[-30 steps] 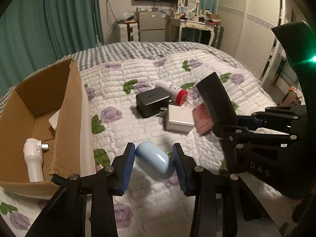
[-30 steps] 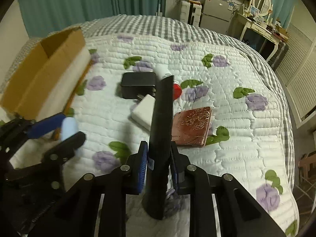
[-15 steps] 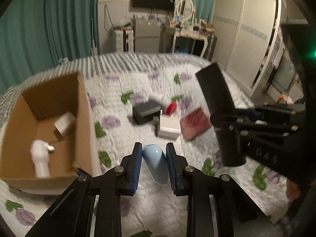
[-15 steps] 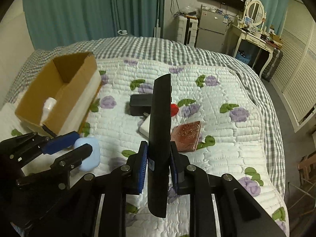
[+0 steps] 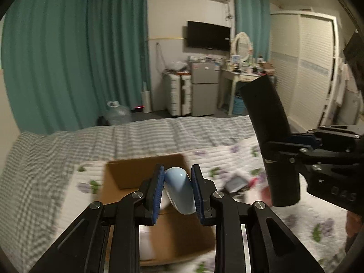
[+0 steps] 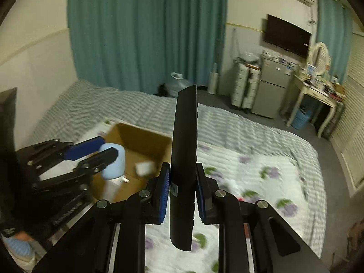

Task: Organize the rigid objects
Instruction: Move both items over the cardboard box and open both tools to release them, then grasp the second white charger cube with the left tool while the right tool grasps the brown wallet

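Note:
My left gripper [image 5: 178, 182] is shut on a pale blue rounded case [image 5: 179, 191] and holds it in the air over the open cardboard box [image 5: 127, 175] on the bed. My right gripper [image 6: 183, 179] is shut on a long black remote-like slab [image 6: 184, 150], held upright to the right of the box [image 6: 145, 141]. The right gripper and the slab [image 5: 270, 141] show at the right of the left wrist view. The left gripper with the blue case [image 6: 112, 163] shows at the left of the right wrist view. A white object [image 6: 144, 168] lies inside the box.
Blurred items lie on the floral quilt [image 5: 295, 218] right of the box: a dark box [image 5: 235, 183] and something red [image 5: 265, 192]. Beyond the bed are teal curtains [image 5: 75, 63], a small fridge [image 5: 203, 91], a dressing table [image 5: 243, 77] and a wardrobe [image 5: 304, 68].
Both grippers have lifted and swung left, toward the cardboard box. The blue case now hangs over the box. The view is blurred with motion.

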A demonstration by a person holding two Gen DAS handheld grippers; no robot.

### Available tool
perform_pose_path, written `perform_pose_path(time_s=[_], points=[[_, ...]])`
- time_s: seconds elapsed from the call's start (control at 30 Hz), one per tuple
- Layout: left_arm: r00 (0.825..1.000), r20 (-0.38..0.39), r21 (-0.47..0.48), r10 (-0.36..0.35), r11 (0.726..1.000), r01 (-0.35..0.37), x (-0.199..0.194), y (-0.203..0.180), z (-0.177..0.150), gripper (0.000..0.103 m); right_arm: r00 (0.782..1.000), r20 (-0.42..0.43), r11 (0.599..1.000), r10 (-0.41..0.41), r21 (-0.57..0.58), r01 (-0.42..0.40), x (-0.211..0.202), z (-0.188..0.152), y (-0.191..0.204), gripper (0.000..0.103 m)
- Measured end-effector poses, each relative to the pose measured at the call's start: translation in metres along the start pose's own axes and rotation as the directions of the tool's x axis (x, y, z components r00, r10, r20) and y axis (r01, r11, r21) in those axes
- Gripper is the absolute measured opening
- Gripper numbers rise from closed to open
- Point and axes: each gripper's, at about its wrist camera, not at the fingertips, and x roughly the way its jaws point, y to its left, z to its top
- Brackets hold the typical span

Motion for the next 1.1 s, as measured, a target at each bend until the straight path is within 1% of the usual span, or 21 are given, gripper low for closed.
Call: perform_pose_path(time_s=[0.03,0.1,0.17,0.3,0.37,0.47,0.57,0.67,0.7,0.83,0.87,0.9,0.93,0.97,1.0,1.03,1.1], points=[[1.000,-0.011,-0.014,0.016,1.000,-0.016,0.007,0.011,-0.003,0.025,1.000,-0.002,1.000,0.021,-0.002,-0.021,0.007,0.004,0.010,0.021],[0.999,-0.035,-0.043,0.025,0.999,-0.026,0.020,0.025,-0.010,0.025,0.998,-0.017,0.998,0.056,-0.003,-0.056,0.024,0.008,0.025,0.021],[0.997,-0.069,-0.068,0.037,0.997,-0.041,0.036,0.039,-0.020,0.025,0.996,-0.044,0.997,0.082,-0.009,-0.083,0.043,0.006,0.041,0.021],[0.992,-0.114,-0.083,0.052,0.995,-0.061,0.060,0.057,-0.039,0.025,0.984,-0.129,0.992,0.121,-0.010,-0.123,0.094,-0.006,0.066,0.021],[0.990,-0.127,-0.081,0.057,0.994,-0.068,0.067,0.062,-0.045,0.025,0.977,-0.172,0.992,0.126,-0.004,-0.129,0.116,-0.015,0.068,0.021],[0.986,-0.156,-0.076,0.066,0.994,-0.079,0.080,0.067,-0.054,0.025,0.970,-0.208,0.991,0.130,0.005,-0.132,0.142,-0.024,0.069,0.021],[0.980,-0.188,-0.068,0.069,0.994,-0.083,0.090,0.067,-0.061,0.025,0.966,-0.226,0.991,0.129,0.010,-0.130,0.161,-0.028,0.066,0.021],[0.975,-0.206,-0.055,0.083,0.994,-0.096,0.095,0.066,-0.065,0.025,0.965,-0.228,0.991,0.131,0.015,-0.131,0.169,-0.029,0.062,0.021],[0.975,-0.207,-0.057,0.085,0.993,-0.099,0.095,0.067,-0.065,0.025,0.966,-0.223,0.992,0.128,0.013,-0.129,0.170,-0.030,0.062,0.021],[0.979,-0.182,-0.065,0.097,0.992,-0.110,0.084,0.065,-0.061,0.027,0.981,-0.150,0.993,0.119,-0.002,-0.121,0.150,-0.026,0.059,0.021],[0.979,-0.180,-0.064,0.095,0.992,-0.108,0.082,0.065,-0.060,0.028,0.985,-0.127,0.993,0.116,-0.004,-0.118,0.141,-0.023,0.056,0.021],[0.980,-0.179,-0.062,0.092,0.993,-0.104,0.078,0.062,-0.058,0.032,0.988,-0.109,0.994,0.108,0.000,-0.108,0.134,-0.021,0.052,0.022],[0.980,-0.178,-0.059,0.093,0.993,-0.105,0.071,0.058,-0.056,0.048,0.991,-0.091,0.995,0.101,0.007,-0.100,0.125,-0.018,0.047,0.029],[0.981,-0.169,-0.056,0.096,0.993,-0.107,0.066,0.054,-0.054,0.058,0.994,-0.062,0.995,0.095,0.019,-0.094,0.112,-0.016,0.038,0.041],[0.983,-0.153,-0.053,0.100,0.993,-0.109,0.059,0.050,-0.051,0.058,0.996,-0.038,0.996,0.085,0.028,-0.084,0.100,-0.015,0.030,0.048],[0.985,-0.138,-0.045,0.103,0.993,-0.110,0.052,0.043,-0.048,0.058,0.997,-0.016,0.997,0.072,0.035,-0.072,0.090,-0.014,0.024,0.058],[0.987,-0.121,-0.031,0.103,0.994,-0.108,0.040,0.029,-0.041,0.061,0.999,0.041,0.999,0.033,0.040,-0.035,0.062,-0.013,0.004,0.061]])
